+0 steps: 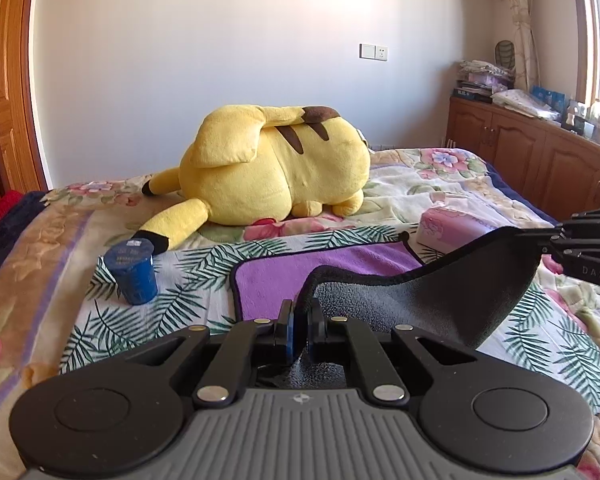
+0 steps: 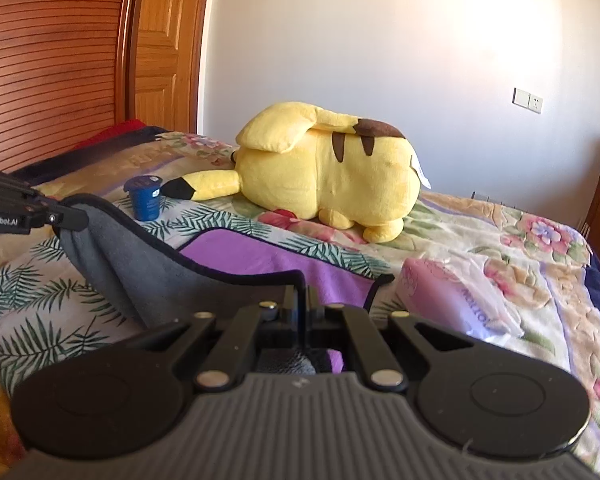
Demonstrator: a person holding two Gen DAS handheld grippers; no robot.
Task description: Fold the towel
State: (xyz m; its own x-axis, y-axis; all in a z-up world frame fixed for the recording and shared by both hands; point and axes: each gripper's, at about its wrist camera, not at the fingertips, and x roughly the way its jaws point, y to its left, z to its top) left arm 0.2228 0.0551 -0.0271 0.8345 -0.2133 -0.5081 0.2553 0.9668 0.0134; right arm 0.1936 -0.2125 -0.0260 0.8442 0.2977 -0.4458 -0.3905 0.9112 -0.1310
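Observation:
The towel [image 1: 324, 272] is purple on one face and grey on the other, with a dark hem. It lies on a palm-leaf cloth on the bed. Its near edge is lifted, showing the grey side [image 1: 440, 292]. My left gripper [image 1: 301, 320] is shut on one near corner. My right gripper [image 2: 302, 300] is shut on the other near corner; it shows at the right edge of the left wrist view [image 1: 540, 236]. The left gripper shows at the left of the right wrist view [image 2: 74, 216]. The grey flap [image 2: 148, 264] hangs between them above the purple part [image 2: 268, 256].
A big yellow plush toy [image 1: 276, 168] lies beyond the towel. A blue cup [image 1: 134, 270] stands at the towel's left. A pink tissue pack [image 1: 452, 228] lies at its right. A wooden cabinet [image 1: 520, 152] stands right of the bed, a wooden door [image 2: 156, 40] left.

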